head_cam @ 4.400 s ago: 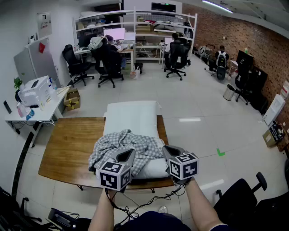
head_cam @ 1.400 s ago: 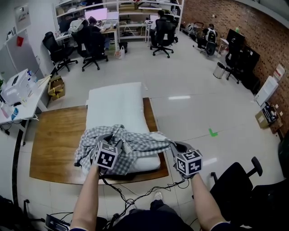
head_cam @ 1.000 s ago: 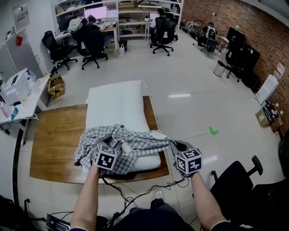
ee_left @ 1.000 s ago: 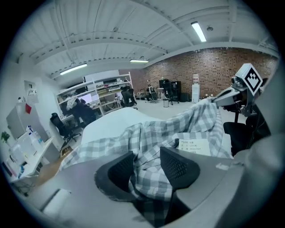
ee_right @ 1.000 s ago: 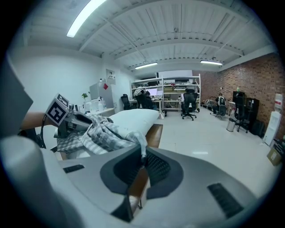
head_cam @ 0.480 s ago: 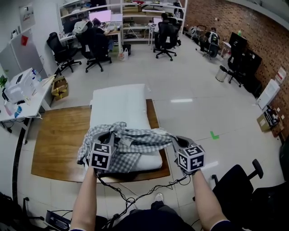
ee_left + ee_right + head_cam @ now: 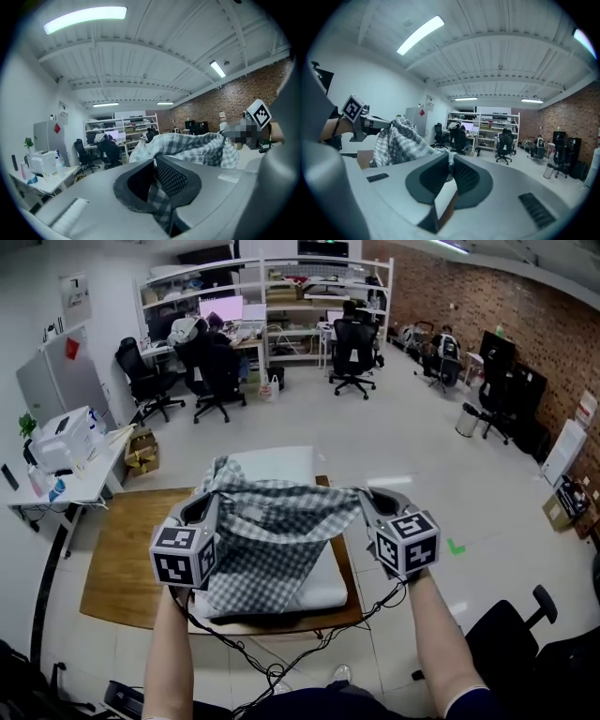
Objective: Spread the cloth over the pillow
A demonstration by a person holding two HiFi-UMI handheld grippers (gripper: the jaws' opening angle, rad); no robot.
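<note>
Head view: grey-and-white checked fabric cloth (image 7: 272,531), soft, light and limp. It hangs stretched between both grippers, above the white rectangular pillow (image 7: 277,463) that lies below and ahead of them on a brown wooden table (image 7: 117,554). Left gripper (image 7: 204,509): jaws clamped on the cloth's upper left corner. Right gripper (image 7: 367,497): jaws clamped on its upper right edge. Handling, judged: sags freely, not fragile, may slip from a thin pinch; hold at corners, well apart.

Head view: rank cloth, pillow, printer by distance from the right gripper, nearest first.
1. cloth: pinched in the right gripper's jaws.
2. pillow: below it, toward the left.
3. printer: far left, well beyond both.
</note>
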